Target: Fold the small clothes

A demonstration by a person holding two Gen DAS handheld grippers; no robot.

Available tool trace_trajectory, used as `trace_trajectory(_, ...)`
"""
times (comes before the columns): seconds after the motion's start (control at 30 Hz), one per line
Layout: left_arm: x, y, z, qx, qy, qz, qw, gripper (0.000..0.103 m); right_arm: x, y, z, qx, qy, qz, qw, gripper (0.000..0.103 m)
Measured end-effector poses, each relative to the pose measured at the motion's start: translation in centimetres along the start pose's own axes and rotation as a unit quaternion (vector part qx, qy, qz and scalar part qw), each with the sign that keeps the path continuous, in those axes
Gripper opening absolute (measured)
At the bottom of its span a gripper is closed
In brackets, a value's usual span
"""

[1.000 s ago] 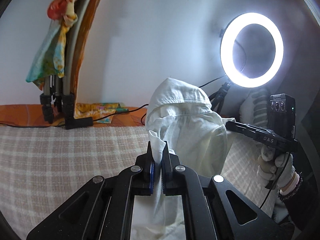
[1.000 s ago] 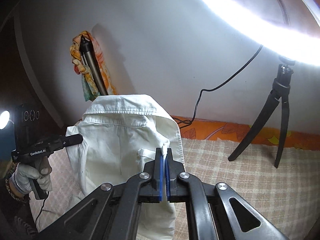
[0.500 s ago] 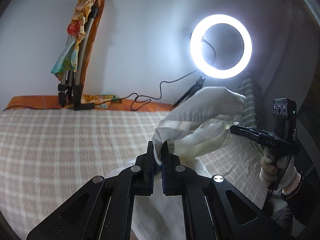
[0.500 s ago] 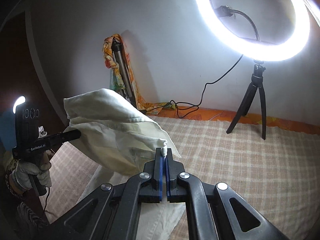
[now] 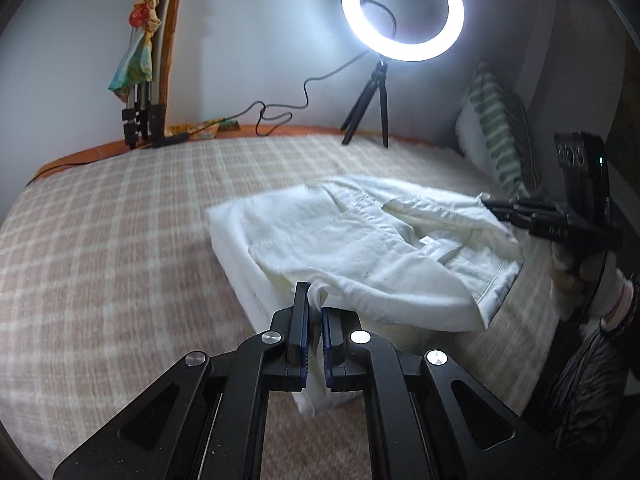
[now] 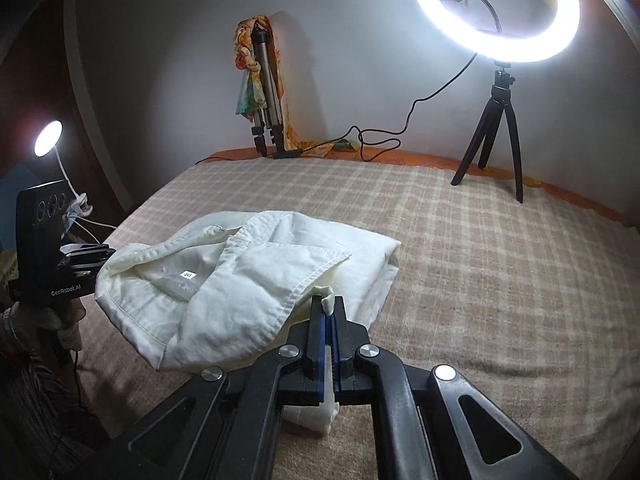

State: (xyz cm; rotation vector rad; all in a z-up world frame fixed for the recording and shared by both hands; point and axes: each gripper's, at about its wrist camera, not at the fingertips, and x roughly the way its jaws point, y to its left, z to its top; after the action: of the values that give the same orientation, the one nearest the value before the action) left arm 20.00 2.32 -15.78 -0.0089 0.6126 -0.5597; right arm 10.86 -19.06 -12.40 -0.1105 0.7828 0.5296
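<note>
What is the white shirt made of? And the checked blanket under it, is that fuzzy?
The shirt looks like woven cotton, matte and a bit crumpled, with stitched hems and soft folds. I can't be sure of the fibre. The blanket looks like a thick, napped weave, maybe wool or a blend: its beige and cream checks have soft, fuzzy edges and no shine.
</note>
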Motion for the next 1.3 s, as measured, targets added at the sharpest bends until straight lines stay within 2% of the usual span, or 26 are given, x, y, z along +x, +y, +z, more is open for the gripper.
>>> trace_trajectory(0.2, 0.2, -0.7, -2.2, 0.034, 0.019, 0.02, 0.9991, 0.004, 0.6, 1.1, -2.2, -0.054, 0.015, -0.028, 0.998, 0.0)
trace_trajectory(0.33, -0.3, -0.5, -3.0, 0.034, 0.036, 0.021, 0.9985, 0.004, 1.0, 1.4, -3.4, -0.089, 0.04, -0.045, 0.994, 0.003)
trace_trajectory(0.43, -1.6, 0.2, -3.0, 0.014, 0.033, 0.016, 0.9992, 0.004, -0.1, 0.7, -3.8, -0.093, 0.046, -0.049, 0.993, 0.009)
trace_trajectory(0.6, -3.4, 0.6, 0.1, -0.007, -0.016, 0.003, 0.9998, 0.005, -2.5, -1.5, -1.8, -0.036, -0.003, -0.026, 0.999, 0.013)
trace_trajectory(0.67, -3.5, 0.5, 2.0, -0.013, -0.039, 0.008, 0.9991, 0.004, -2.0, -1.9, -0.3, -0.018, -0.013, -0.02, 1.0, 0.014)
trace_trajectory(0.77, -2.5, 0.4, 5.4, -0.025, -0.066, 0.012, 0.9974, 0.006, -0.6, -1.7, 2.2, 0.003, -0.025, 0.015, 1.0, 0.017)
trace_trajectory(0.83, -0.7, 0.6, 7.1, -0.032, -0.049, 0.008, 0.9983, 0.006, 1.3, -1.5, 3.7, 0.017, -0.018, 0.041, 0.999, 0.019)
trace_trajectory(0.9, 1.6, 1.0, 8.3, -0.042, -0.025, -0.001, 0.9988, 0.006, 3.4, -1.1, 5.0, 0.023, -0.006, 0.035, 0.999, 0.02)
trace_trajectory(0.97, 4.3, 1.3, 9.0, -0.039, 0.008, 0.012, 0.9991, 0.006, 5.2, -0.8, 6.1, 0.027, 0.005, 0.035, 0.999, 0.021)
trace_trajectory(1.13, 8.9, 2.8, 8.0, -0.045, 0.074, 0.038, 0.9955, 0.006, 9.0, -0.9, 7.5, 0.042, 0.036, 0.044, 0.997, 0.022)
trace_trajectory(1.3, 9.7, 3.4, 5.1, -0.045, 0.092, 0.041, 0.9939, 0.006, 11.8, -0.9, 5.6, 0.029, 0.087, 0.037, 0.995, 0.022)
